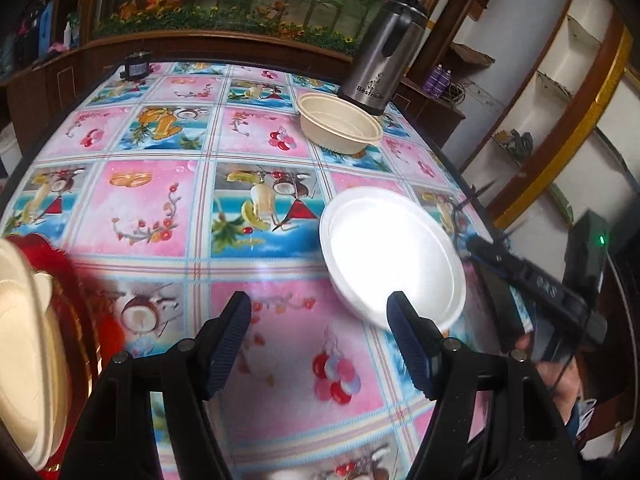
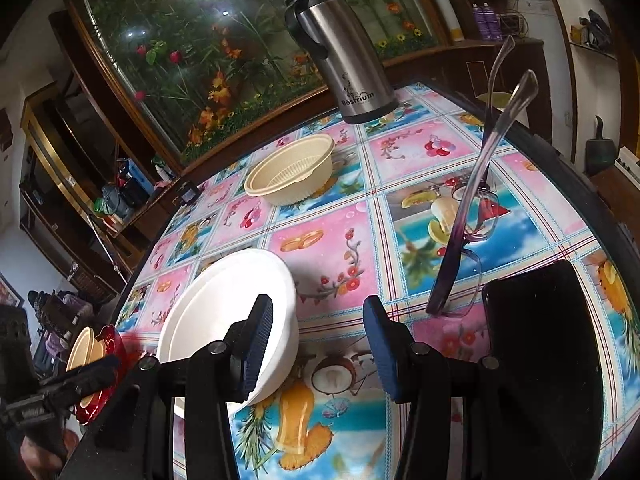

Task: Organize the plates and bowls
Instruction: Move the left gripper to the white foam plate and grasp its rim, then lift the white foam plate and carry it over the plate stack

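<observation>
Open right gripper (image 2: 318,344), white bowl (image 2: 228,316) seemingly upright, mouth up

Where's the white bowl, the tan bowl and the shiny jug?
White bowl (image 1: 390,254), left wrist view, inside bottom.
Tan bowl (image 2: 290,174), right wrist view, ribbed inside.
Shiny jug (image 2: 348,64), right wrist view, steel side.

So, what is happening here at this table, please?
A person holds a two-finger gripper in each hand over a table with a fruit-patterned cloth, sorting plates and bowls. Both the left gripper and the right gripper are open and hold nothing. A white bowl sits just ahead of them, and a beige bowl stands further back near a steel thermos. More beige dishes are stacked on a red plate at the table's edge.
</observation>
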Tool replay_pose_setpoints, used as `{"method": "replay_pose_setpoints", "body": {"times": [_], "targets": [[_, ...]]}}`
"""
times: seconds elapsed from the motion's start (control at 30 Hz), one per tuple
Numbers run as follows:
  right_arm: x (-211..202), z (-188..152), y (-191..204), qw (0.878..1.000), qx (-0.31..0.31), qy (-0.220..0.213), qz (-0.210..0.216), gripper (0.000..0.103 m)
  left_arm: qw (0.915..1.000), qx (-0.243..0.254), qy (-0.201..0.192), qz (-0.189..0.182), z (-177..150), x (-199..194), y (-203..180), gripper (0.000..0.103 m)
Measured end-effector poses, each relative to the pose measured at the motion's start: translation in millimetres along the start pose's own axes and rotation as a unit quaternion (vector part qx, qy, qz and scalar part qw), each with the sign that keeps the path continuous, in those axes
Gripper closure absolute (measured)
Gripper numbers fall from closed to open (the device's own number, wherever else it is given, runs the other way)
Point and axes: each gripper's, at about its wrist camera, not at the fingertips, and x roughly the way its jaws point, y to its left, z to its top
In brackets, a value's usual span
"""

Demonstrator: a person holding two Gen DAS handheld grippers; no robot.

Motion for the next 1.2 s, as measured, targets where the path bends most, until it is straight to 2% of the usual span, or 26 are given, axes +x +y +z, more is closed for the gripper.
{"method": "replay_pose_setpoints", "body": {"times": [0.23,0.3,0.37,0.43,0.5,0.57,0.73,1.2], "targets": [[5,-2,2,1.000,0.002,0.012,0.016,0.052,0.9999,-0.003,0.001,0.011,12,27,2,0.034],[10,-2,5,1.000,-0.001,0.022,0.017,0.052,0.9999,-0.006,0.010,0.008,13,36,4,0.040],[15,-5,6,0.999,0.001,0.034,0.025,0.053,0.9999,-0.006,0.016,0.000,13,43,4,0.051],[21,-8,6,0.998,0.005,0.047,0.035,0.063,0.9998,0.004,0.018,0.001,12,50,1,0.059],[25,-11,7,0.997,0.008,0.057,0.043,0.079,0.9997,0.015,0.021,0.003,10,55,-4,0.067],[27,-15,9,0.997,0.013,0.062,0.052,0.085,0.9991,0.035,0.020,0.011,7,57,-13,0.077],[22,-21,22,0.996,0.007,0.064,0.055,0.086,0.9962,0.073,0.003,0.046,0,49,-29,0.078],[1,-28,44,0.996,-0.010,0.053,0.071,0.086,0.9932,0.087,-0.032,0.070,-12,16,-34,0.076]]}}
